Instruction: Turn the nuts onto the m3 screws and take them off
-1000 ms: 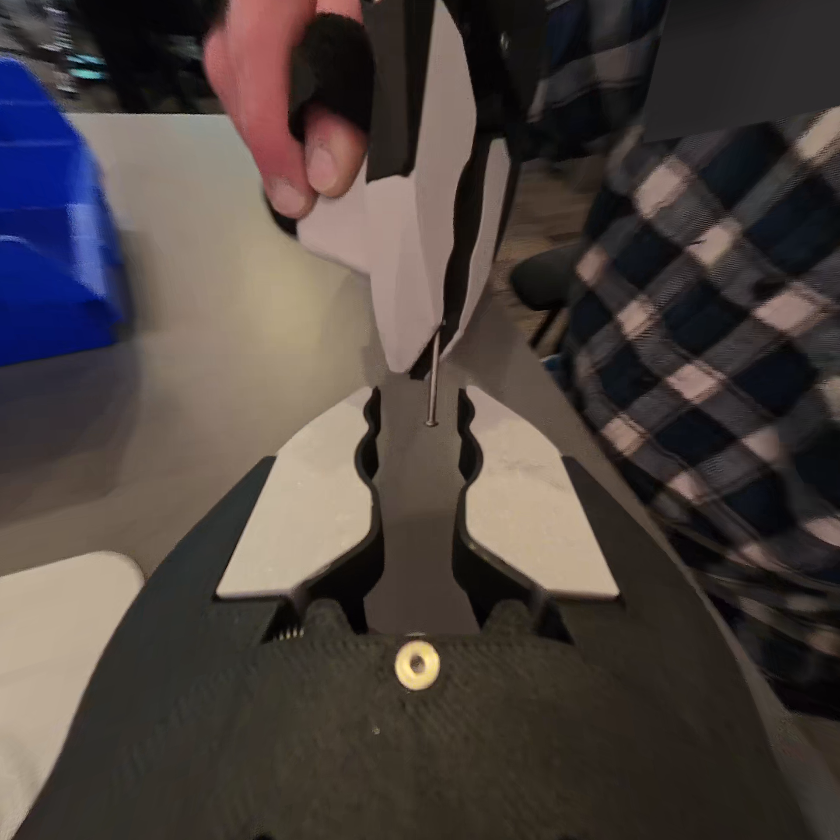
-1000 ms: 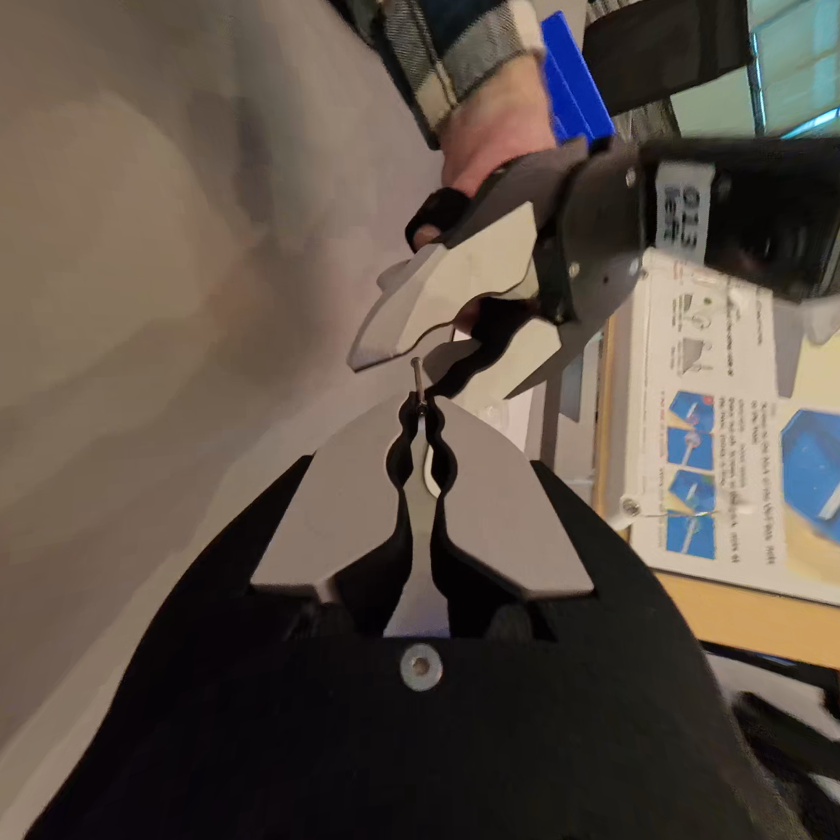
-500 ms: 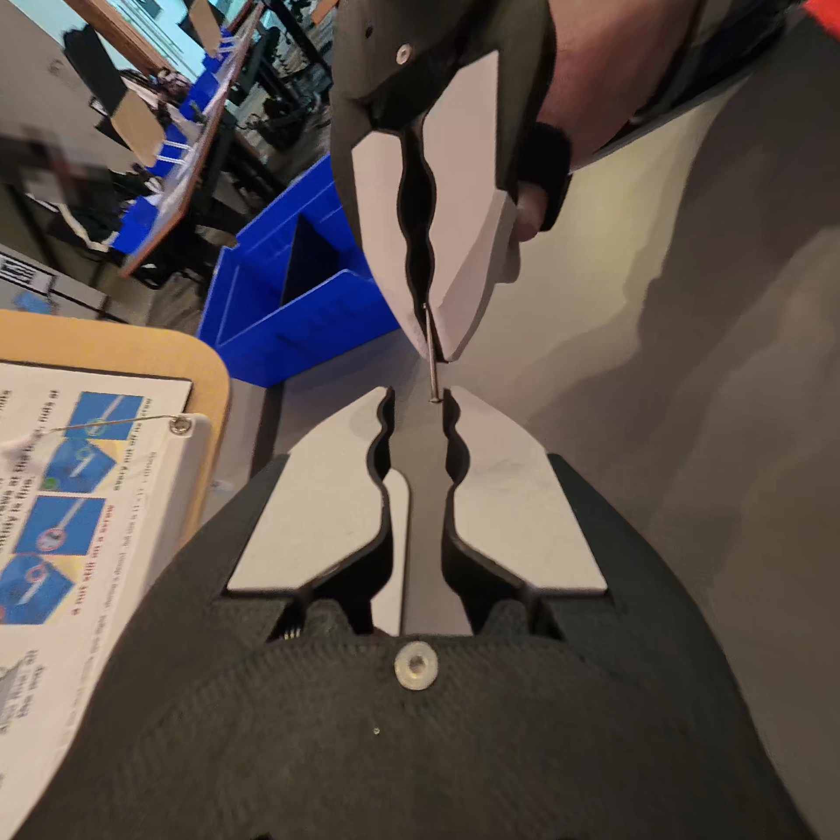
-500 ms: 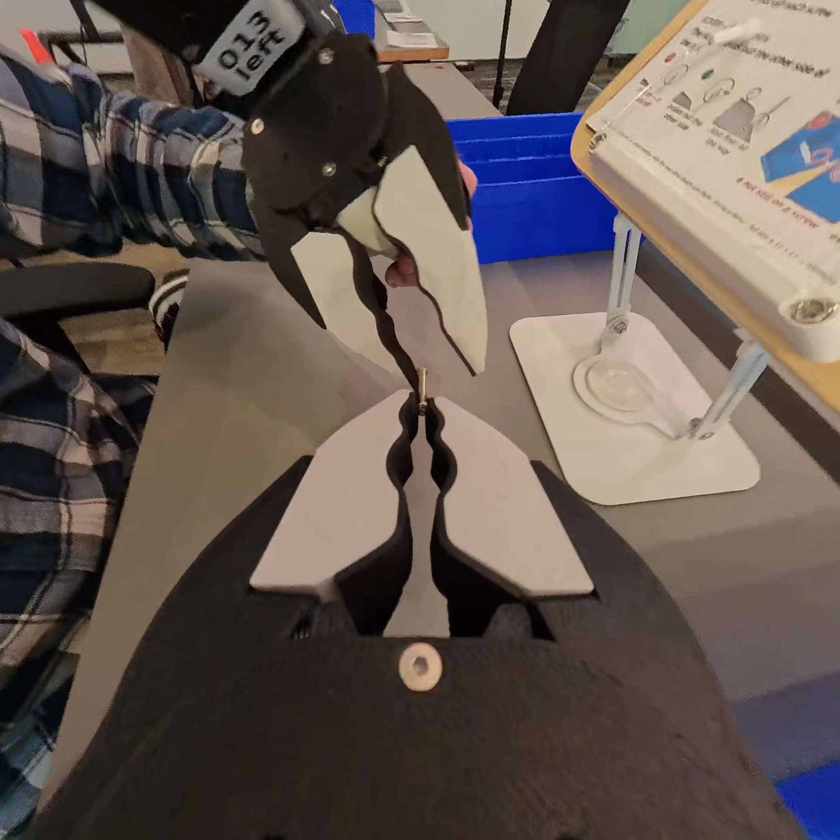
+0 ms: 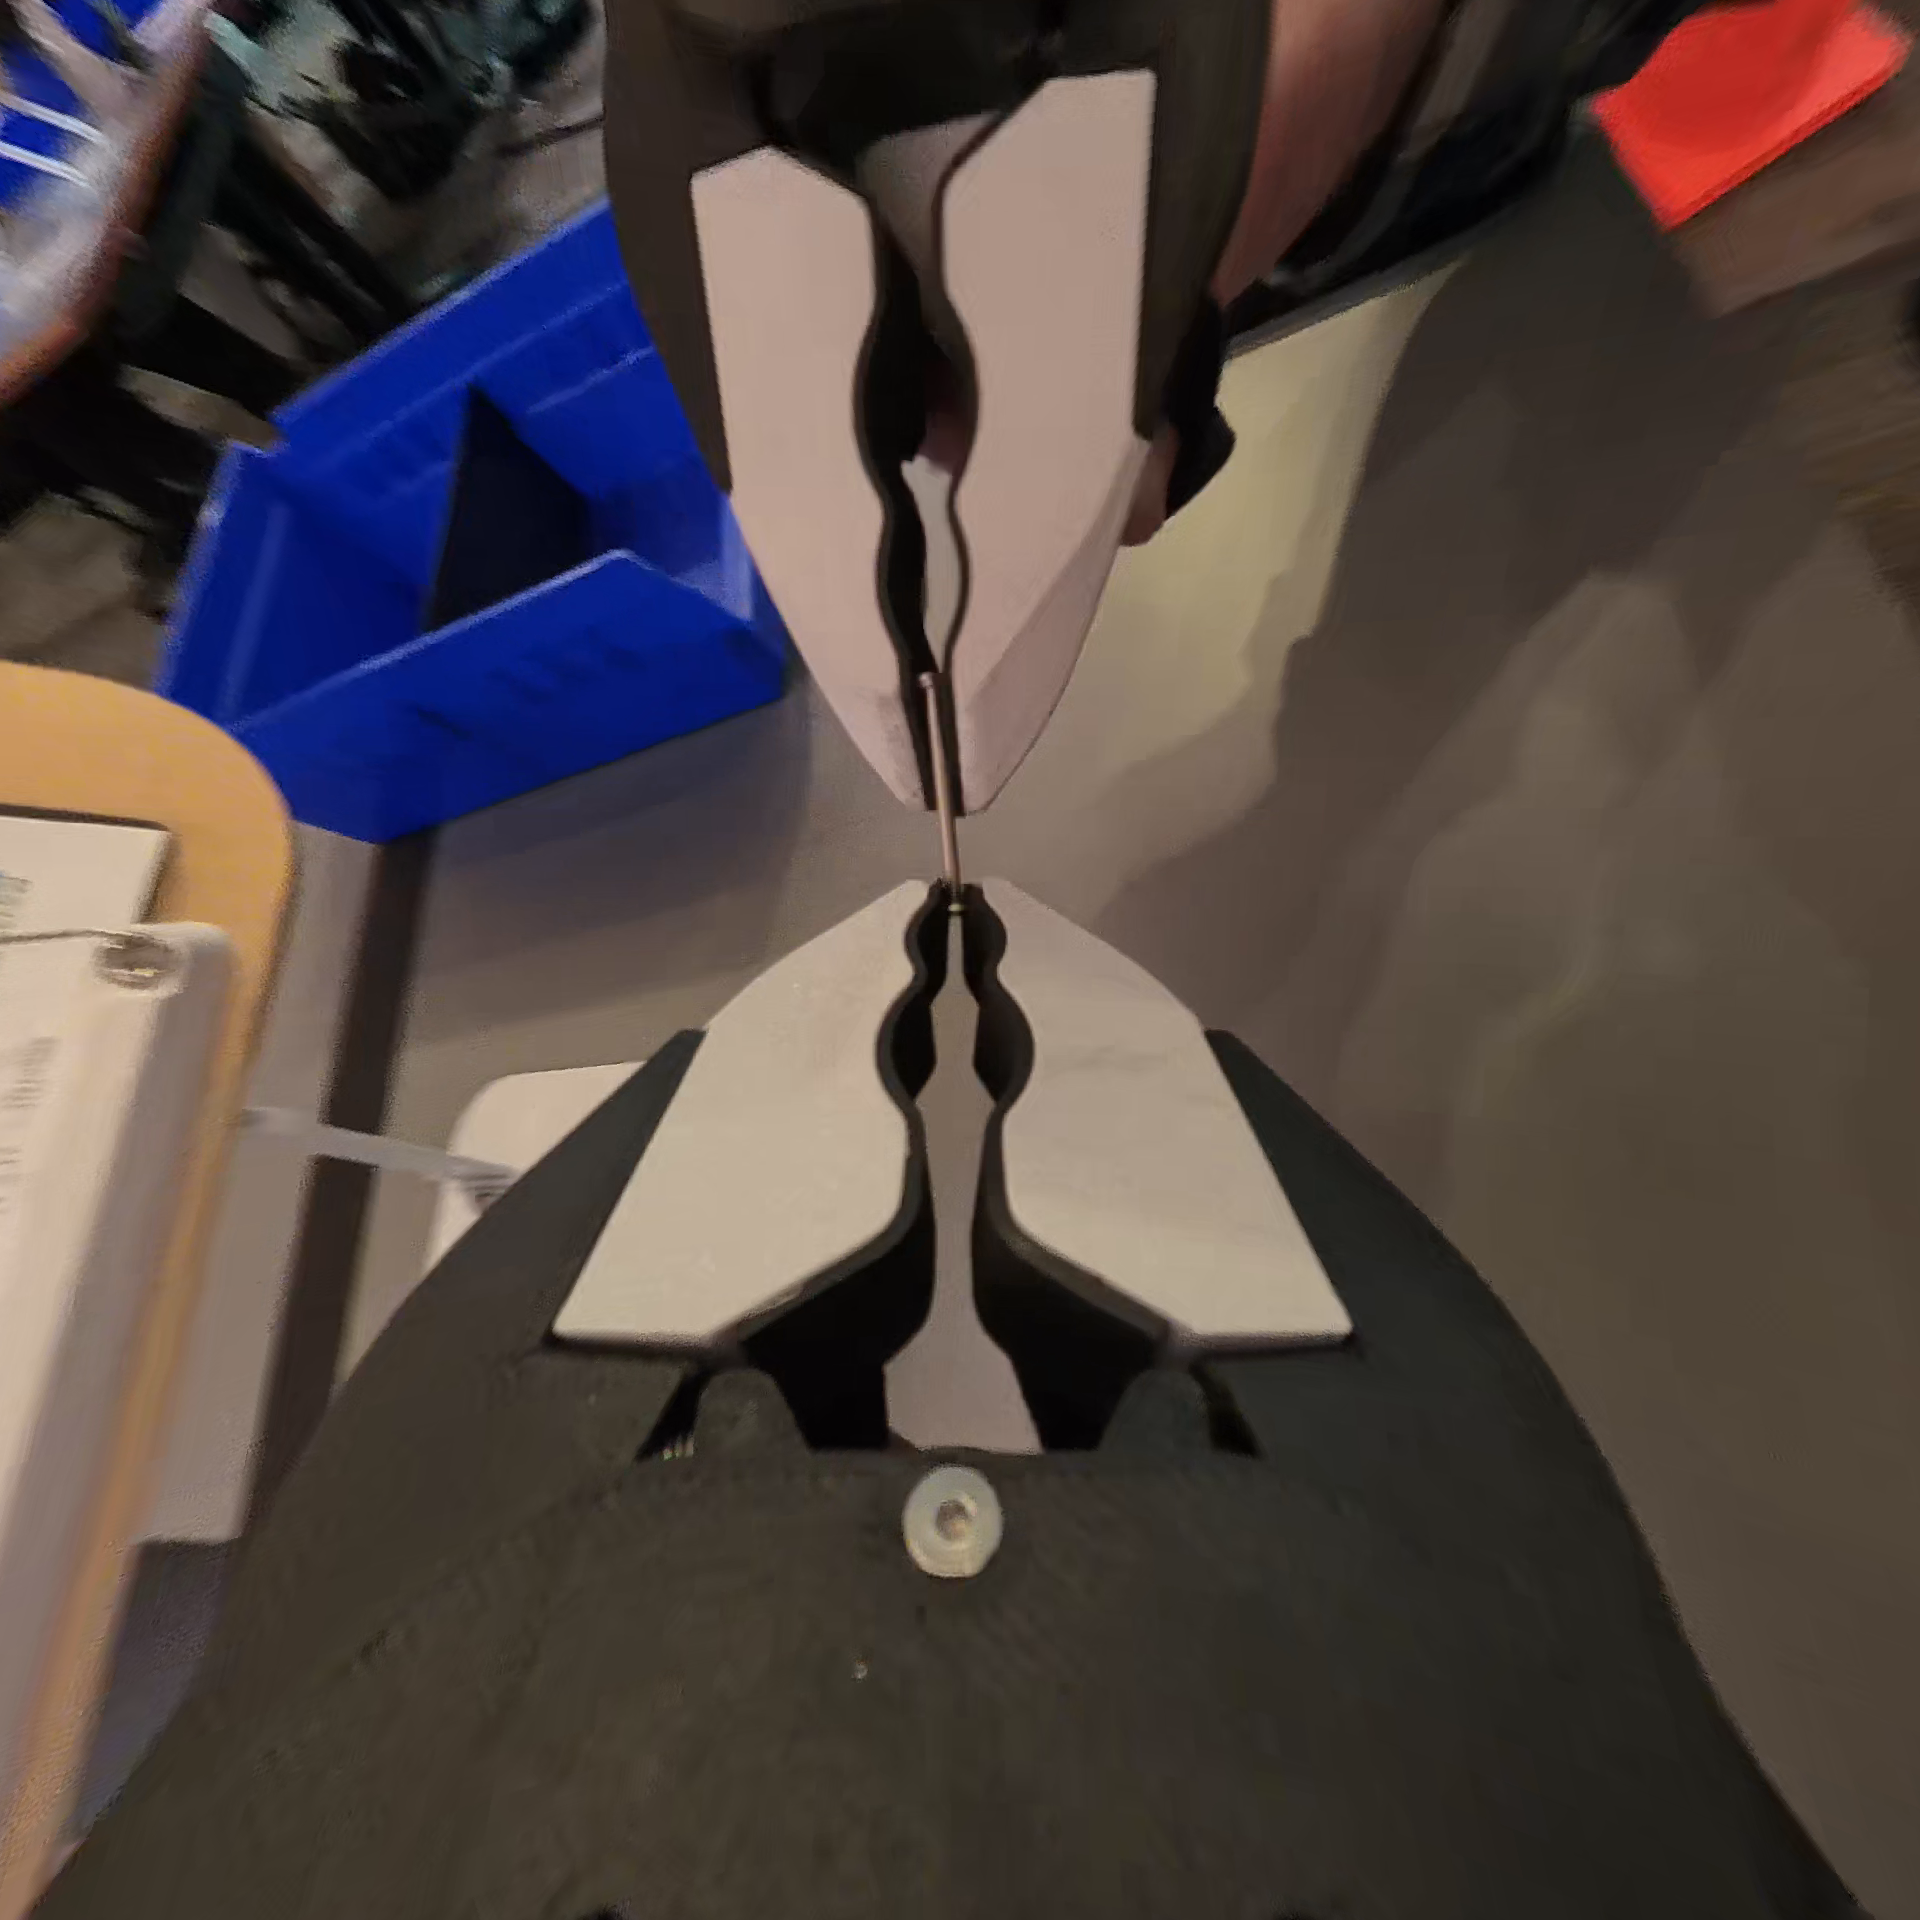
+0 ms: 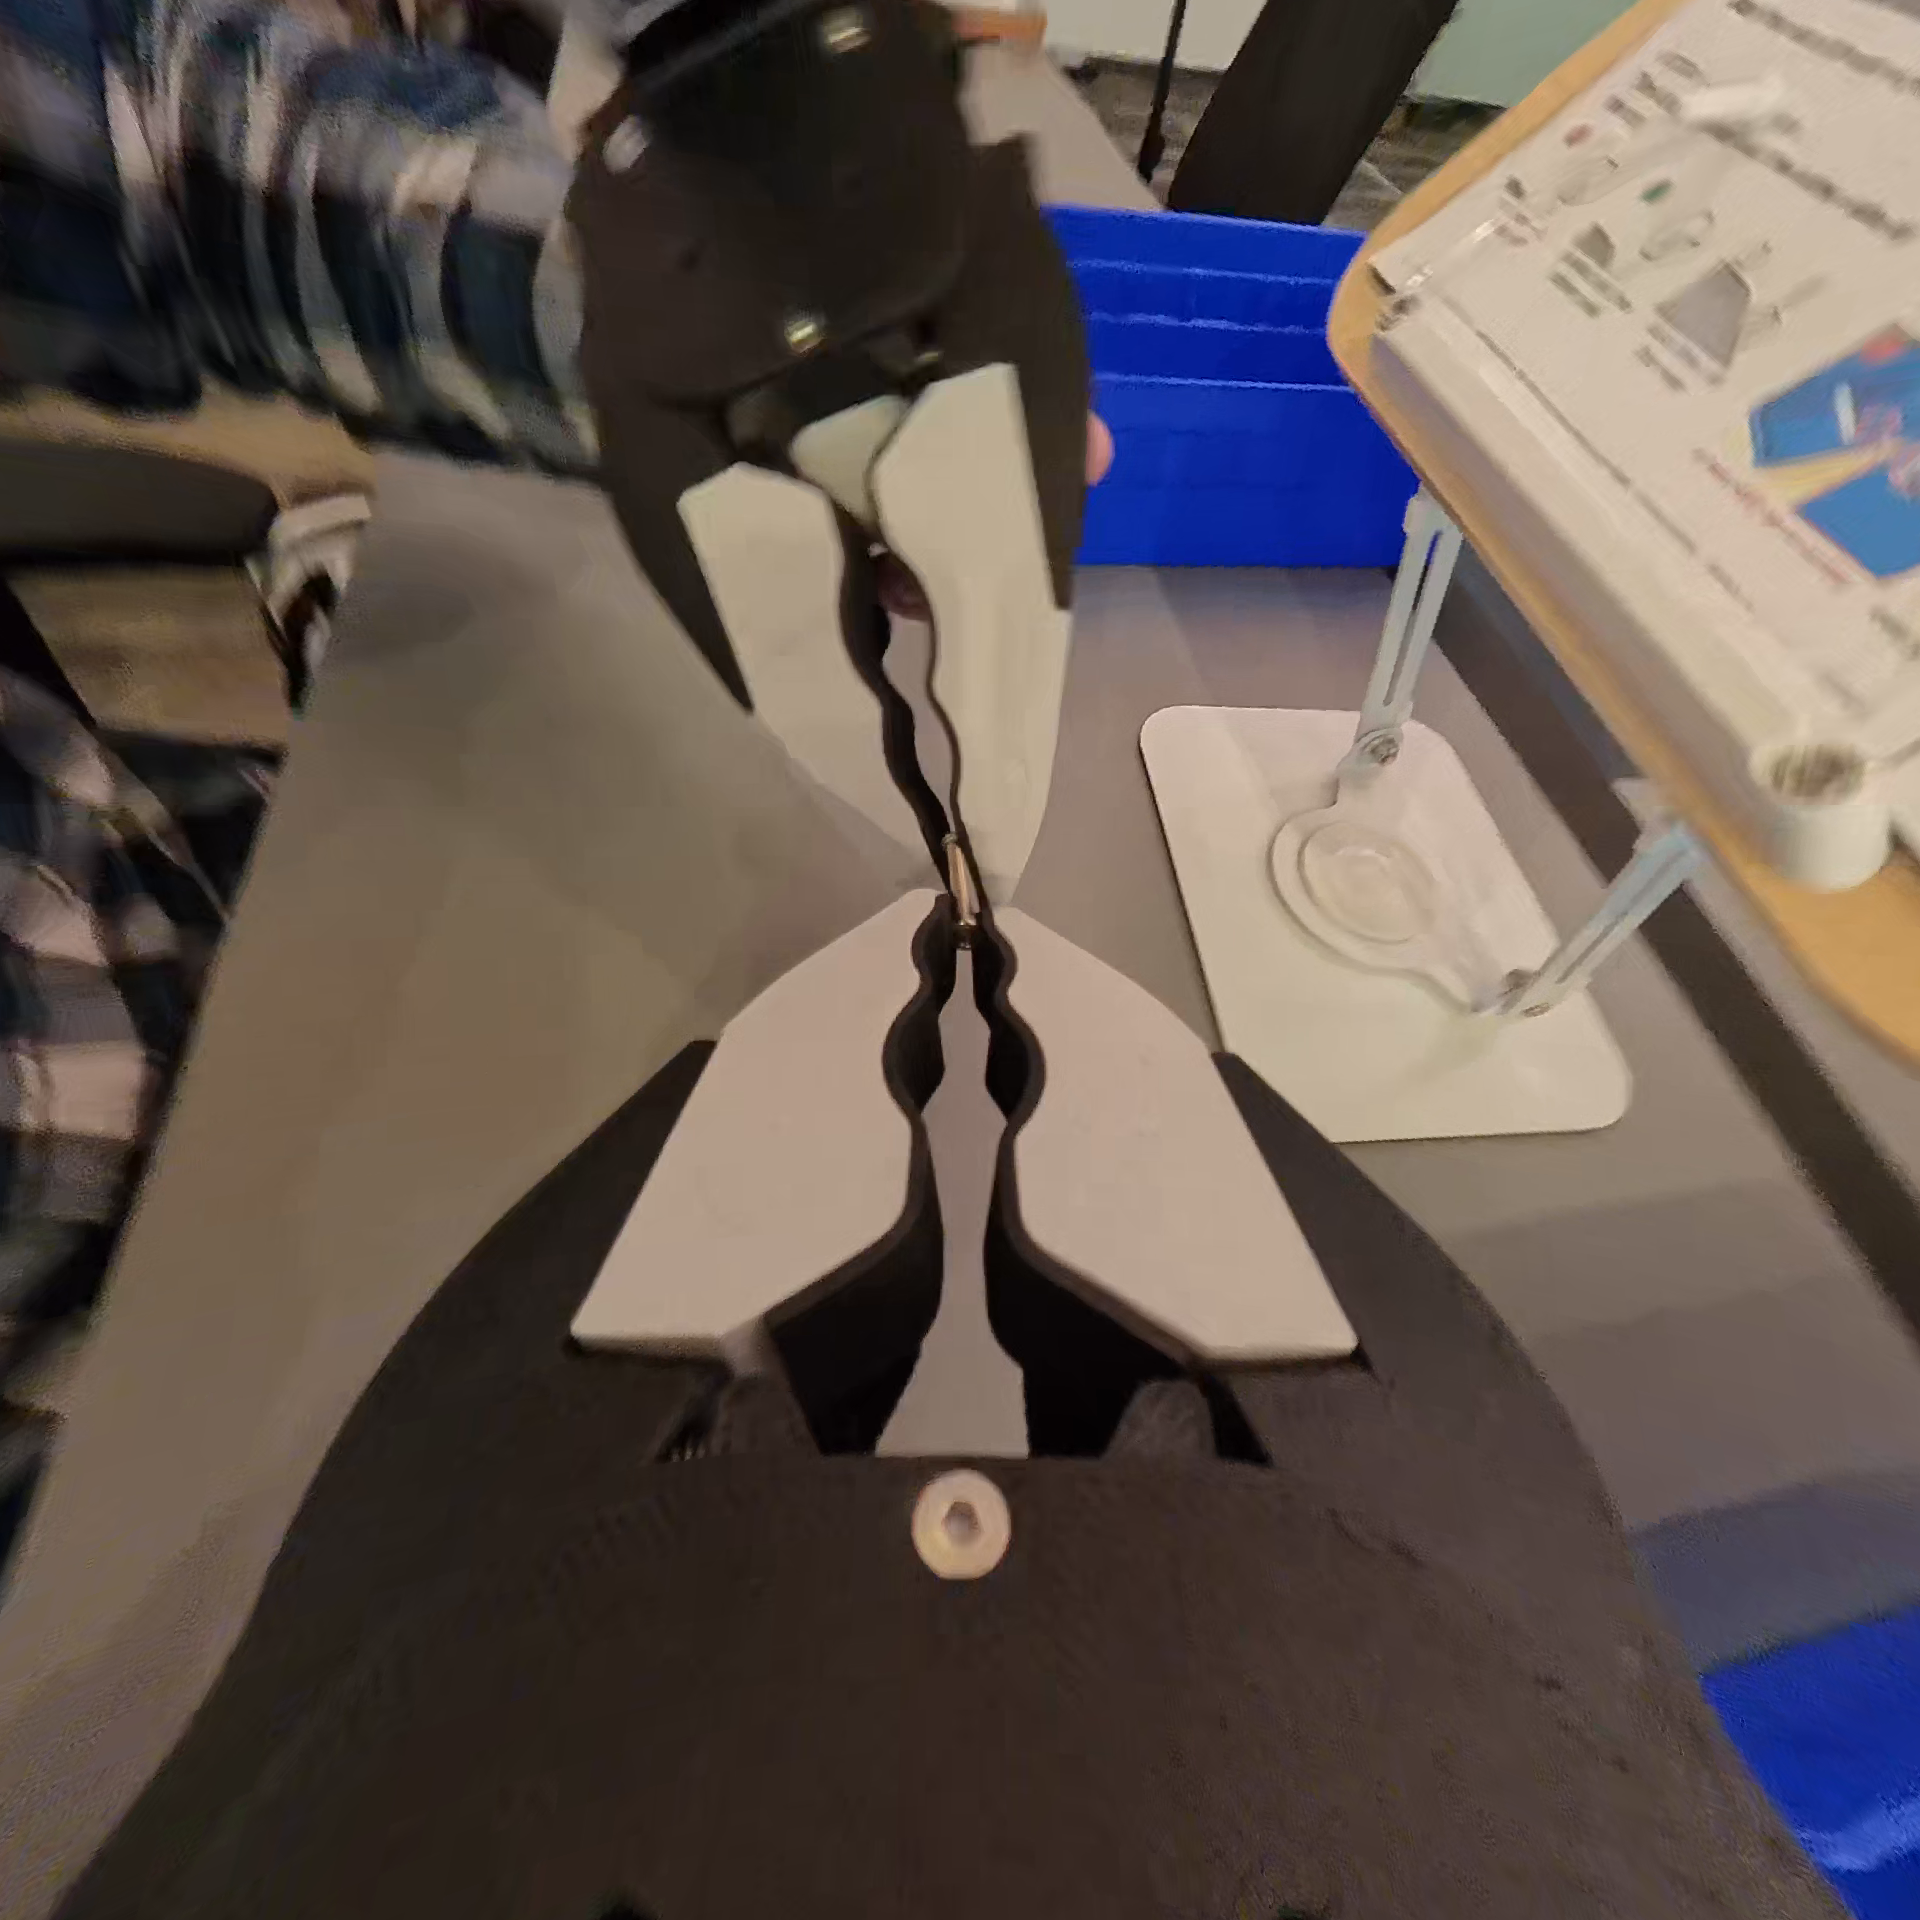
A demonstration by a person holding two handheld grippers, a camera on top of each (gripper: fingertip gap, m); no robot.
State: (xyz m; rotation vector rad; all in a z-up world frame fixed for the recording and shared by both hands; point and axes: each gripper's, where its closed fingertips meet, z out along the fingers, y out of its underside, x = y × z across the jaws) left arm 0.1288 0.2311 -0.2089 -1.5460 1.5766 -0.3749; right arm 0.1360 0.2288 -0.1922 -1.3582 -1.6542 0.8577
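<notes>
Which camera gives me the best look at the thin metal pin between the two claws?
The left wrist view: the metal pin shows nearly full length, from the right claw to the left claw. The right wrist view shows the pin foreshortened, mostly hidden between the fingertips.

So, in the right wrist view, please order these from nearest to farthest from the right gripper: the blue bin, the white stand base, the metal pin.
1. Metal pin: at the right gripper fingertips, reaching to the left gripper.
2. White stand base: on the table, to the right.
3. Blue bin: farther back, right of centre, behind the stand base.
</notes>
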